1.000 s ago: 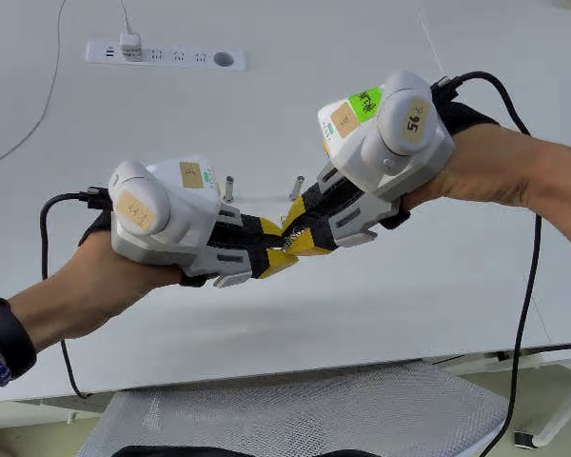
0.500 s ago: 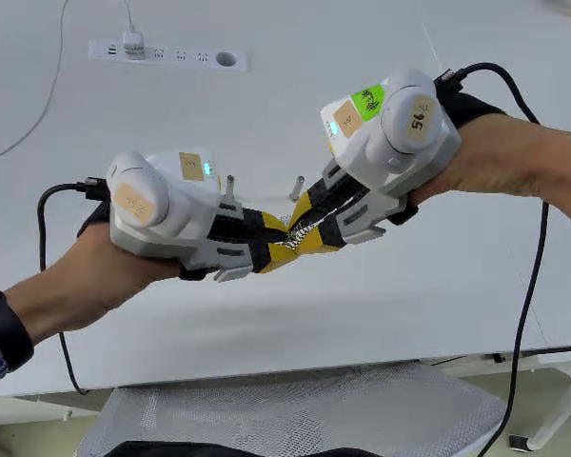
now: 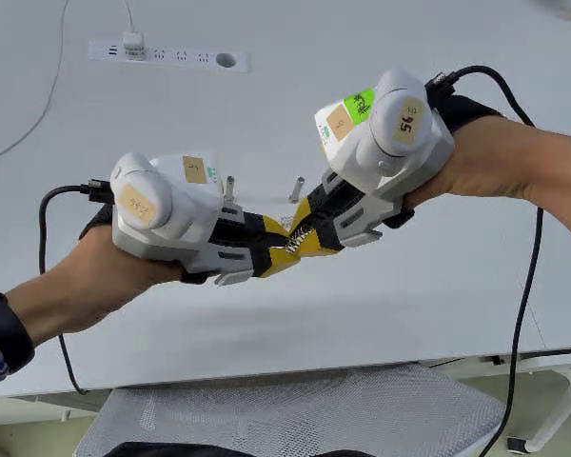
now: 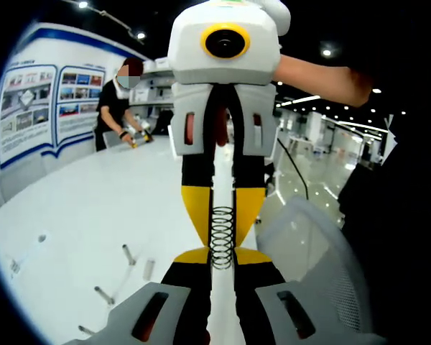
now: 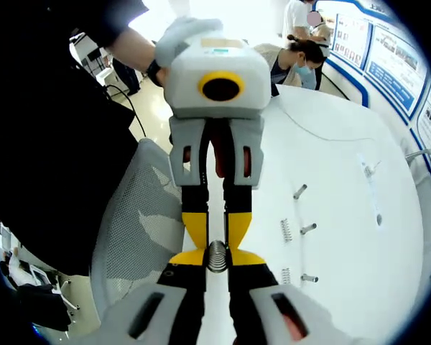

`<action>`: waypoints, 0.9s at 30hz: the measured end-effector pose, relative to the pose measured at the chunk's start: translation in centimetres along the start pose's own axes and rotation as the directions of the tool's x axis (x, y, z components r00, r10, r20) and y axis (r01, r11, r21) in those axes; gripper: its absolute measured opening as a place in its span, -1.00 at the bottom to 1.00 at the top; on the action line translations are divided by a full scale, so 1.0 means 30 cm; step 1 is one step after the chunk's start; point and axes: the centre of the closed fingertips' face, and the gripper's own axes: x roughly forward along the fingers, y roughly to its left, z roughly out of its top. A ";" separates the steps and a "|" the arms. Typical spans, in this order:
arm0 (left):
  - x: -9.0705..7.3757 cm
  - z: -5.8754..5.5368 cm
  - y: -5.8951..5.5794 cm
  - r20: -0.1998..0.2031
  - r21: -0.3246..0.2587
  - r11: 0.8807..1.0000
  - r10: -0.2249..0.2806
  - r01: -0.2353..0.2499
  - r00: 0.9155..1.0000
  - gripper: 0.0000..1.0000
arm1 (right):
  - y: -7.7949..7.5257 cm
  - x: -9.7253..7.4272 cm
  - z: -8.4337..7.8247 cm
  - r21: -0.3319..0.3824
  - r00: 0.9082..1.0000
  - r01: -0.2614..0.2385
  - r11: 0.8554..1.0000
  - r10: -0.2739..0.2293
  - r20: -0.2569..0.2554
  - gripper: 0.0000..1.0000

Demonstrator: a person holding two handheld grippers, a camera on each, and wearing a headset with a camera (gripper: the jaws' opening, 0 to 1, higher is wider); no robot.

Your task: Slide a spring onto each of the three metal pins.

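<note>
A small steel spring (image 3: 296,237) hangs above the table between both grippers, which meet tip to tip. My left gripper (image 4: 222,256) is shut on one end of the spring (image 4: 221,237). My right gripper (image 5: 216,257) is shut on the other end, where the spring (image 5: 215,256) shows nearly end-on. Two metal pins (image 3: 229,187) (image 3: 296,188) stand on the white table (image 3: 390,295) just behind the grippers. All three pins (image 5: 299,191) (image 5: 308,228) (image 5: 309,277) look bare, and two loose springs (image 5: 285,230) (image 5: 285,276) lie beside them.
A white power strip (image 3: 167,54) lies at the back left, with a cable trailing off to the left. A grey mesh chair (image 3: 295,419) sits below the table's near edge. Black cables run from both grippers. People stand at a far bench (image 5: 305,43).
The grippers stay tip to tip with the spring between them. The right gripper has tilted a little, and the spring shows more clearly than a second ago.
</note>
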 end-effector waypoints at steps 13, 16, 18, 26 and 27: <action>-0.095 -0.126 0.036 -0.042 -0.078 0.993 0.089 -0.092 0.995 -0.48 | -0.065 0.034 0.045 0.010 1.000 0.018 1.000 -0.018 0.025 -0.77; -0.139 -0.173 0.056 -0.054 -0.100 0.985 0.133 -0.138 0.990 -0.43 | -0.079 0.040 0.048 0.008 1.000 0.021 1.000 -0.021 0.024 -0.77; -0.160 -0.198 0.071 -0.056 -0.123 0.978 0.161 -0.167 0.985 -0.39 | -0.085 0.043 0.050 0.008 0.999 0.024 1.000 -0.024 0.025 -0.77; -0.245 -0.276 0.123 -0.080 -0.180 0.944 0.268 -0.278 0.960 -0.29 | -0.124 0.075 0.049 0.027 0.999 0.048 0.998 -0.049 0.018 -0.77; -0.251 -0.284 0.126 -0.085 -0.183 0.942 0.272 -0.283 0.959 -0.27 | -0.122 0.078 0.051 0.028 0.999 0.048 0.998 -0.049 0.017 -0.77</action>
